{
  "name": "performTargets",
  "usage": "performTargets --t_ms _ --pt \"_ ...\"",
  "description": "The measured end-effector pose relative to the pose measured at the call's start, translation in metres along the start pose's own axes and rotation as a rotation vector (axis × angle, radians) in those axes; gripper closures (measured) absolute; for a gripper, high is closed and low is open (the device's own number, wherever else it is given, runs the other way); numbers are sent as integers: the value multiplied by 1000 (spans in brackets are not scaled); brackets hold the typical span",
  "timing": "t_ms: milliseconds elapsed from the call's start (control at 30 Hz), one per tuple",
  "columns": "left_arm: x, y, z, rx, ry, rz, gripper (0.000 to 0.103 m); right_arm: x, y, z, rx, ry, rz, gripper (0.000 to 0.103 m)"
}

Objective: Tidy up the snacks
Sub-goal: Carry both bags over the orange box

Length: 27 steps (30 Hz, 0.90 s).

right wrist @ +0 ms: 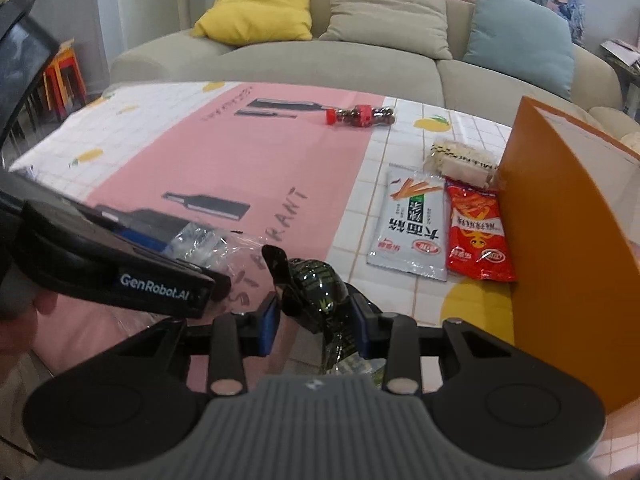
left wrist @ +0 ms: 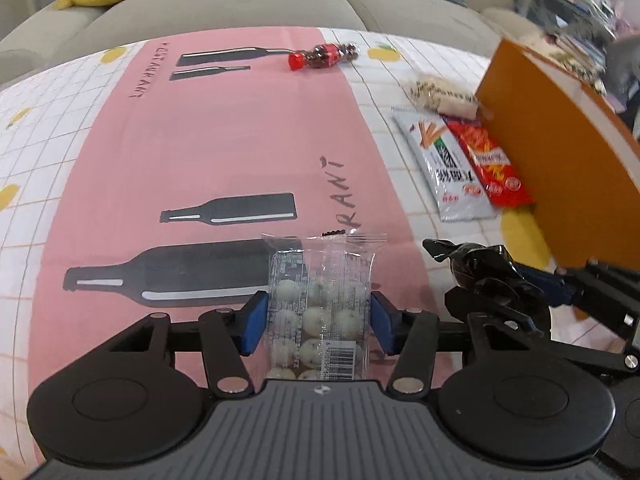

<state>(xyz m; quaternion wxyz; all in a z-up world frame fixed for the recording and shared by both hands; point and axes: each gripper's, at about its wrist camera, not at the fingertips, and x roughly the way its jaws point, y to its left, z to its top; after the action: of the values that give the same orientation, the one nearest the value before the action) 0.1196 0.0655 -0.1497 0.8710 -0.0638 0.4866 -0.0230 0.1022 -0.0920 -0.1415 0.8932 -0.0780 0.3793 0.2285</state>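
Orange box (right wrist: pixel 568 248) stands right of the right tool (right wrist: pixel 316 322); its contents are hidden. Left tool (left wrist: pixel 319 322) pinches a clear packet (left wrist: pixel 320 304) of pale round sweets. Right tool pinches a dark wrapped snack (right wrist: pixel 318 288). Ahead on the bench (right wrist: pixel 240 160), beside the box: grey packet (right wrist: pixel 412 228), red packet (right wrist: pixel 478 232).

A home living room. Beyond the claw (right wrist: pixel 316 322), a beige sofa (right wrist: pixel 280 60) carries yellow (right wrist: pixel 260 12), beige (right wrist: pixel 388 8) and blue cushions (right wrist: pixel 524 36); ahead of the claw, the bench (right wrist: pixel 240 160) wears a pink-and-white patterned cloth.
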Motion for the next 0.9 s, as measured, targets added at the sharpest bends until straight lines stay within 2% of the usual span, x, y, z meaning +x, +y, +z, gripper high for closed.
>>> performTargets --t_ms 267,533,900 --pt "-35 -4 6 -51 -54 -23 42 -28 -11 15 101 -51 19 68" --pt "-78 -25 27 -83 -106 -87 43 -82 -38 35 235 -168 73 67" --pt "-103 -87 63 49 -209 -166 44 -141 -111 49 298 -234 -12 68"
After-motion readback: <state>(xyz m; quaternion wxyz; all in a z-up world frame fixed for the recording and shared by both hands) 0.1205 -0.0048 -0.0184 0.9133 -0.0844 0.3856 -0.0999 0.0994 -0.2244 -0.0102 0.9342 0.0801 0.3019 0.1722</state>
